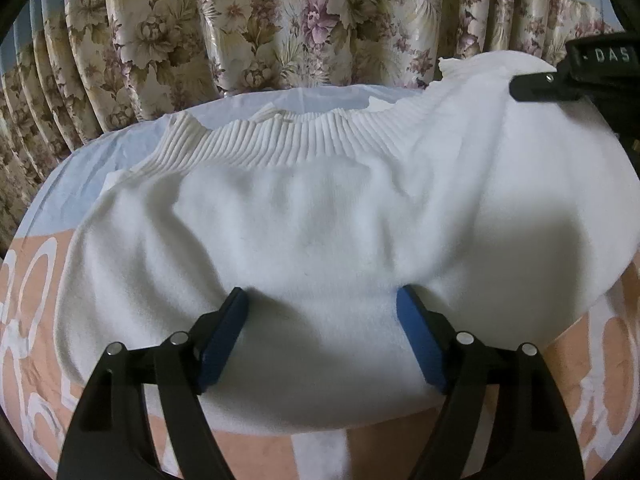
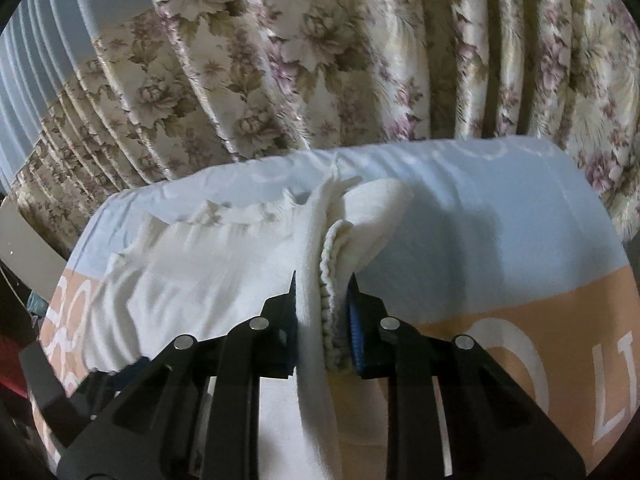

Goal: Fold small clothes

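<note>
White sweater (image 1: 320, 216) spread mid-frame on bedsheet (image 1: 36, 320). Left hand-held gripper (image 1: 322, 312) spread wide over its near edge. Right hand-held gripper (image 2: 323, 300) pinches bunched sweater edge, lower centre. Floral curtain (image 1: 280, 20) behind.

White letters "DAS", preceded by a short dash, can be read on the black body of the right gripper (image 1: 576, 80) at the edge of the left wrist view. On the orange band of the bed sheet (image 2: 560, 320), large white letters "O" and "LI" are seen, cut off at the frame's edge.
</note>
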`<state>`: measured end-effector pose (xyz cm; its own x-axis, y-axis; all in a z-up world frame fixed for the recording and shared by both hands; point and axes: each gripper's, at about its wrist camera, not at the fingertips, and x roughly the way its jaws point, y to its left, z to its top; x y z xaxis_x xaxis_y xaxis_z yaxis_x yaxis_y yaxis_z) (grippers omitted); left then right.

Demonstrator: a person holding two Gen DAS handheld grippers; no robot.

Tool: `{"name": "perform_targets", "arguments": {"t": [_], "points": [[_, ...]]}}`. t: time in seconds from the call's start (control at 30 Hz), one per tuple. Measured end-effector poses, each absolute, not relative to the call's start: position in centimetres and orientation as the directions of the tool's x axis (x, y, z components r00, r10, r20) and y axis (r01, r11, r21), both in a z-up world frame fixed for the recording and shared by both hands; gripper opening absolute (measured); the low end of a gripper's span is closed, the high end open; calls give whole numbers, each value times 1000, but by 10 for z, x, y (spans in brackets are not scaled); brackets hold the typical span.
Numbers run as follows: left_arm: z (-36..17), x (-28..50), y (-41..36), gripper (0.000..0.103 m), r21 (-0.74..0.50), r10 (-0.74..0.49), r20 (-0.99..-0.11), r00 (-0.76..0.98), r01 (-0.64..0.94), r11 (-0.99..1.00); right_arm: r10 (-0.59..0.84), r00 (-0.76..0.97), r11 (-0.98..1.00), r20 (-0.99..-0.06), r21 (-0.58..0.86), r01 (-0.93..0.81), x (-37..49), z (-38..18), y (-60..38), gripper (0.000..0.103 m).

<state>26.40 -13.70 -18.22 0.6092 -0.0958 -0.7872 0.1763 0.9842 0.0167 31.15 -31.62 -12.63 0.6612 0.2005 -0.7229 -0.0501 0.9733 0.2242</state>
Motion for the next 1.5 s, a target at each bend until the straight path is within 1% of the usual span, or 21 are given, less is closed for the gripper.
{"name": "perform_targets", "arguments": {"t": [0.3, 0.73, 0.9, 1.17, 1.33, 1.5], "points": [[-153, 270, -82, 78, -7, -61, -755, 653, 86, 996, 198, 659, 979, -725, 180, -95, 319, -95, -272, 20], [-132, 270, 21, 77, -25, 2, -730, 684, -31, 999, 231, 622, 973, -748, 188, -135, 340, -80, -180, 18], [-132, 268, 69, 78, -6, 52, -728, 684, -81, 997, 257, 591, 966, -765, 196, -168, 351, -90, -131, 18], [-141, 263, 148, 77, 3, 118, -742, 660, -174, 985, 284, 510, 957, -812, 209, -201, 365, -131, -47, 18], [-153, 258, 173, 77, -19, 124, -756, 642, -211, 977, 270, 487, 959, -831, 190, -208, 369, -142, -19, 18], [-159, 258, 175, 77, -27, 116, -763, 636, -210, 977, 237, 489, 964, -840, 142, -224, 361, -150, -1, 18]]}}
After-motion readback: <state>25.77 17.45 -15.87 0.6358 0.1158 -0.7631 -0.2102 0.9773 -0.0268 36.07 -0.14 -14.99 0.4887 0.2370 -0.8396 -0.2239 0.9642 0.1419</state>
